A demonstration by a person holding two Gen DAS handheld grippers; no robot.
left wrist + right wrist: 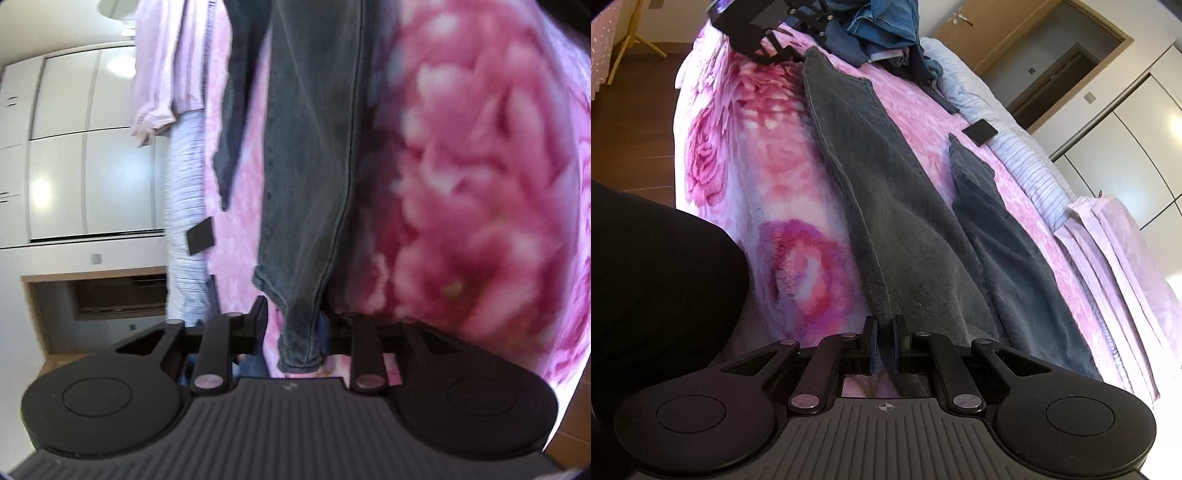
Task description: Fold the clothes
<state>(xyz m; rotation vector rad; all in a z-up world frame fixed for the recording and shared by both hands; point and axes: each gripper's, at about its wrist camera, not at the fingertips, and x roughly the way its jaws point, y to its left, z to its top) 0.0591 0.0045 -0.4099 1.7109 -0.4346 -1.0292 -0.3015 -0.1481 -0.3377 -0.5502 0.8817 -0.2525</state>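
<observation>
Fingers [899,343] of two grippers pinch one grey jeans [886,206].

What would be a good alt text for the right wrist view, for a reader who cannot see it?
The right gripper is shut on one end of dark grey jeans stretched along a bed with a pink flowered blanket. The left gripper holds the far end, near a pile of blue clothes.
</observation>
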